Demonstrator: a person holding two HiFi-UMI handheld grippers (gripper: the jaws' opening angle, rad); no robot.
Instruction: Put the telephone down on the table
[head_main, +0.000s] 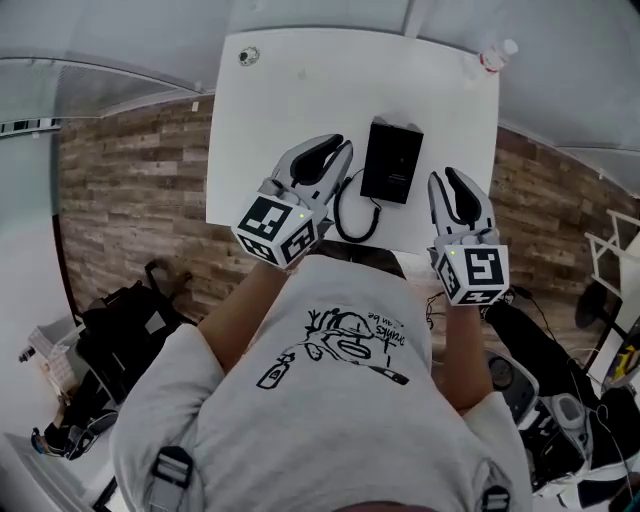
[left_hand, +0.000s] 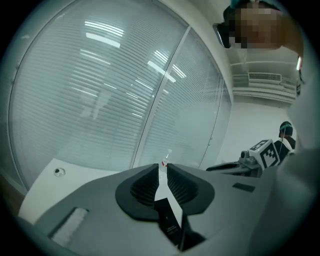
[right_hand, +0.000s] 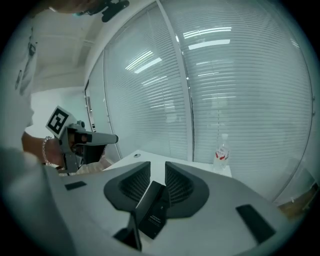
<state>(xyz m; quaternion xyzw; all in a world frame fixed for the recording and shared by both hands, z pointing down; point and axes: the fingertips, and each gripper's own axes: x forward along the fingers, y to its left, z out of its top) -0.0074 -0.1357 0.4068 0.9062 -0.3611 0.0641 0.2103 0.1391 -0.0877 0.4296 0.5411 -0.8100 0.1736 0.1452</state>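
The black telephone (head_main: 392, 160) lies flat on the white table (head_main: 290, 90), and its cord (head_main: 355, 215) loops off the near edge. Neither gripper touches it. My left gripper (head_main: 335, 148) hangs above the table's near edge to the left of the telephone, jaws together and holding nothing. My right gripper (head_main: 447, 178) hangs to the right of the telephone, with a narrow gap between its jaws and nothing in it. In the left gripper view the telephone (left_hand: 170, 217) shows far below, through the slit of the left gripper (left_hand: 163, 167). The right gripper view shows the telephone (right_hand: 152, 210) under the right gripper (right_hand: 157, 167).
A clear water bottle (head_main: 495, 55) with a red label stands at the table's far right corner, in front of glass walls with blinds. A round cable hole (head_main: 248, 55) sits at the far left corner. A black bag (head_main: 120, 330) lies on the floor to the left, and more gear (head_main: 560, 420) to the right.
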